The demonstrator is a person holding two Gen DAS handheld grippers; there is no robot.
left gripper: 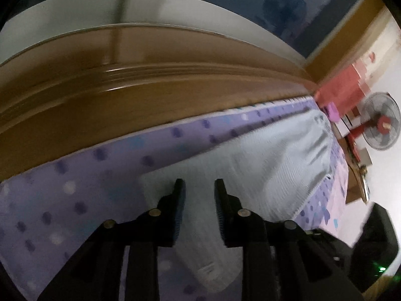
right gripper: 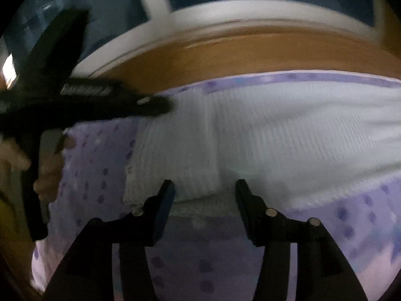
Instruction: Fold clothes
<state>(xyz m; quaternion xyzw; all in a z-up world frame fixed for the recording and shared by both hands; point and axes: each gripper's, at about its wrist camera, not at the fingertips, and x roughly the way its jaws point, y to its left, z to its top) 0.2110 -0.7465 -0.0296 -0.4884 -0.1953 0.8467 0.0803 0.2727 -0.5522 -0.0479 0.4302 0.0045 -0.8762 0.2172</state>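
A white ribbed garment (left gripper: 263, 155) lies spread on a purple dotted bedsheet (left gripper: 75, 200). In the left wrist view a folded strip of it runs between the fingers of my left gripper (left gripper: 199, 188), which stand apart and do not pinch it. In the right wrist view the garment (right gripper: 288, 138) has a flap folded over its left part. My right gripper (right gripper: 204, 184) is wide open at the garment's near edge, low over the sheet (right gripper: 200, 250). The left gripper (right gripper: 155, 105) reaches in from the left to the garment's far left corner, held by a hand (right gripper: 47, 175).
A wooden bed frame (left gripper: 150, 95) runs along the far side of the sheet, with a window behind it. A standing fan (left gripper: 381, 120) and red items (left gripper: 338, 87) are off the bed's far end. A black device with a green light (left gripper: 376, 240) sits at the lower right.
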